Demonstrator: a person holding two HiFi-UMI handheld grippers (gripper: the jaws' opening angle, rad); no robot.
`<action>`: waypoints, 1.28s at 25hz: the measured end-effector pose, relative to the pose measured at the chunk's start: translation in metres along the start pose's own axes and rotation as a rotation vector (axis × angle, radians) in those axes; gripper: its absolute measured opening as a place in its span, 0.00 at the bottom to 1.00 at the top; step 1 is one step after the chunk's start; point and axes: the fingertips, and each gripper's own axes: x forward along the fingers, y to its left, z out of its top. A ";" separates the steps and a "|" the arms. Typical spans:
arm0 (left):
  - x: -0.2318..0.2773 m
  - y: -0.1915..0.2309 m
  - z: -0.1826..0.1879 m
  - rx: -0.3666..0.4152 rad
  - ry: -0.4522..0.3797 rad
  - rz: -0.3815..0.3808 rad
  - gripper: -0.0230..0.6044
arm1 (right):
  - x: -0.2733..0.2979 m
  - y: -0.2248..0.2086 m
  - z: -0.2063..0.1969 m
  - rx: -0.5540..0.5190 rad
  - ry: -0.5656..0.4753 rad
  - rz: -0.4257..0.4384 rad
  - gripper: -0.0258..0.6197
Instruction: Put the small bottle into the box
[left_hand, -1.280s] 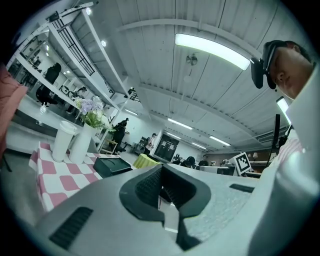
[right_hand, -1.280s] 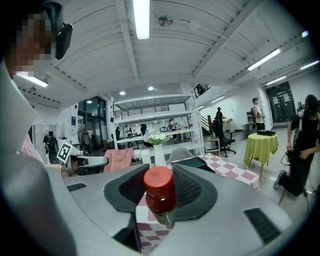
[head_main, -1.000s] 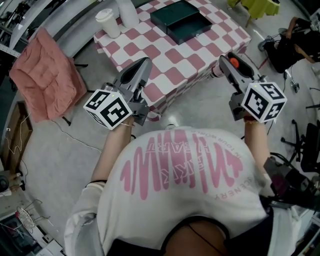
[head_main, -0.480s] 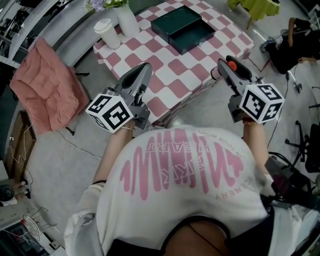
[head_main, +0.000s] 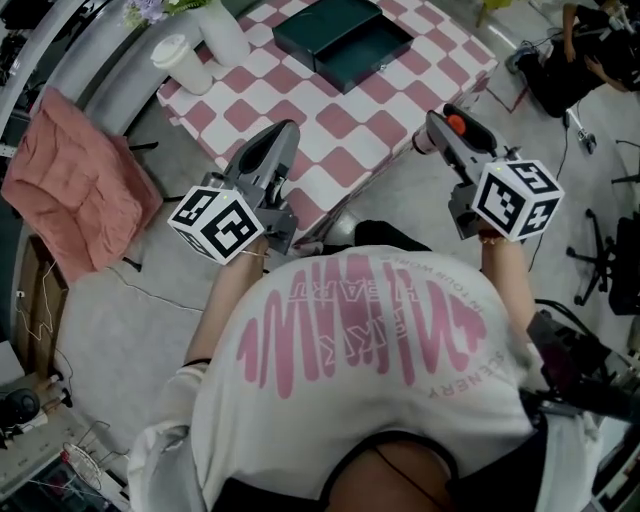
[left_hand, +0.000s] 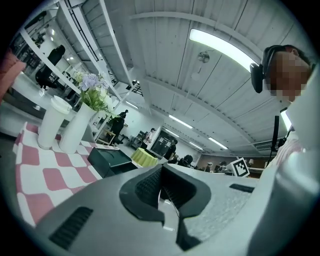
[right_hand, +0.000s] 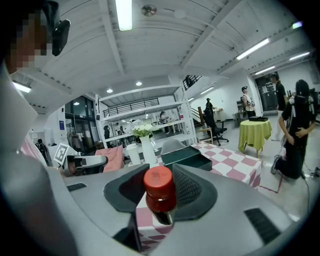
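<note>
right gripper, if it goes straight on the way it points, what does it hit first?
Likely the checkered table, near its front edge; the green box lies just beyond on roughly the same line. Depth is hard to judge. The right gripper has its jaws on the bottle.

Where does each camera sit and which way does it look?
Head view: on the person's head, facing steeply down at the table and box; the shirt, left gripper and right gripper show.
Left gripper view: on the left gripper, facing along its closed jaws toward the table; shirt at right.
Right gripper view: on the right gripper, facing along jaws clamped on the small bottle; shirt at left.
Shared: all three see the box.
</note>
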 end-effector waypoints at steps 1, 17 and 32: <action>0.003 -0.001 -0.004 -0.008 0.009 -0.005 0.05 | 0.001 -0.002 -0.003 0.005 0.008 -0.001 0.26; 0.045 0.045 -0.003 -0.037 -0.011 0.123 0.05 | 0.081 -0.050 0.015 0.004 0.050 0.104 0.26; 0.112 0.106 0.003 -0.082 -0.076 0.297 0.05 | 0.207 -0.106 0.045 -0.046 0.144 0.313 0.26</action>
